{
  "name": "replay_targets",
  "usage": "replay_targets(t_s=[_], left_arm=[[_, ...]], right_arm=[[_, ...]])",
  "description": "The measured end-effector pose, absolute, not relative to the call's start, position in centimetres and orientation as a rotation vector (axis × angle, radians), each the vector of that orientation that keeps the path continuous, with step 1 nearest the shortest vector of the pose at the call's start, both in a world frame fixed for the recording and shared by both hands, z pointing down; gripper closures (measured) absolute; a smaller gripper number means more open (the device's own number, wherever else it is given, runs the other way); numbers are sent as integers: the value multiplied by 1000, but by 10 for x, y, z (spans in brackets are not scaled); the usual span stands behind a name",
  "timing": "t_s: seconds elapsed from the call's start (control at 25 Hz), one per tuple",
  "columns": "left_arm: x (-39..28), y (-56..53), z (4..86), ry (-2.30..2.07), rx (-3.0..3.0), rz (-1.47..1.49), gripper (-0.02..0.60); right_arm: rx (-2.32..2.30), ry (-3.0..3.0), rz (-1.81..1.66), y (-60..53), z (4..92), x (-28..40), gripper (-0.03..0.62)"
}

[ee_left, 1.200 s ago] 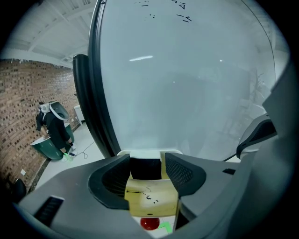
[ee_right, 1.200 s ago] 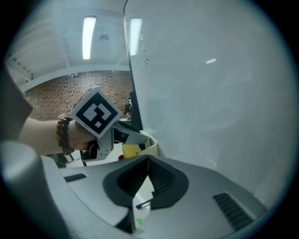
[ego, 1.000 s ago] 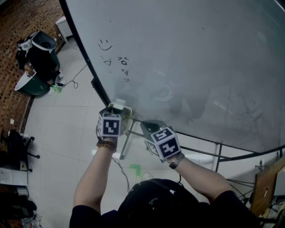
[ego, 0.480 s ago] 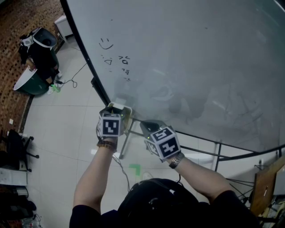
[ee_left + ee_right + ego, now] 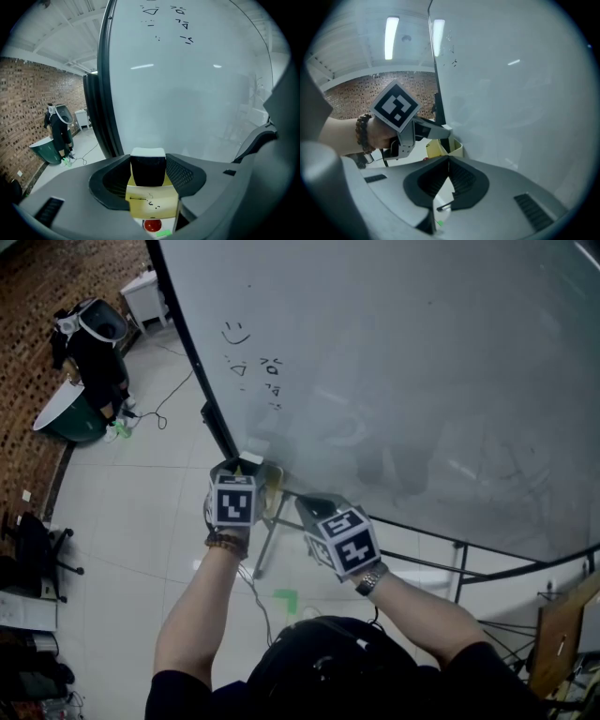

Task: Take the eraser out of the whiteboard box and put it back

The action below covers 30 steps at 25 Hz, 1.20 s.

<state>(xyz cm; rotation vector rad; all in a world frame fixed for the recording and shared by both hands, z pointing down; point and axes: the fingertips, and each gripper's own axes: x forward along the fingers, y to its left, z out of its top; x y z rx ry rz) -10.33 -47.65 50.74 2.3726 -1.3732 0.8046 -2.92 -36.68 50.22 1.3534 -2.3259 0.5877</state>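
My left gripper [image 5: 148, 169] is shut on the eraser [image 5: 148, 172], a black felt block with a white back, standing upright between the jaws. It sits at the mouth of the pale yellow whiteboard box [image 5: 153, 204], which hangs at the lower left corner of the whiteboard [image 5: 422, 381]. In the head view the left gripper [image 5: 240, 468] is at the box [image 5: 270, 480], and the eraser's white end [image 5: 249, 458] shows above it. My right gripper [image 5: 448, 162] is shut and empty, hanging just right of the box [image 5: 440, 149]. The left gripper [image 5: 427, 132] shows in that view too.
The whiteboard carries small marker scribbles [image 5: 255, 367] near its left edge. Its metal stand legs [image 5: 267, 540] run below the box. A person in black [image 5: 94, 343] stands by a green bin [image 5: 66, 418] at the far left. Green tape [image 5: 284, 596] marks the tiled floor.
My left gripper has lifted a little with the eraser in it. The right gripper has stayed where it was.
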Motion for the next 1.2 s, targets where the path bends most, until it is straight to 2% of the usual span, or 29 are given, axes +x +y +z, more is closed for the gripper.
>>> replay_targets(t_s=[1.2], left_arm=[[-112,-392,418,-1674,2283,727,351]], right_arm=[[1162,-2514,462,-303,448,-13,568]])
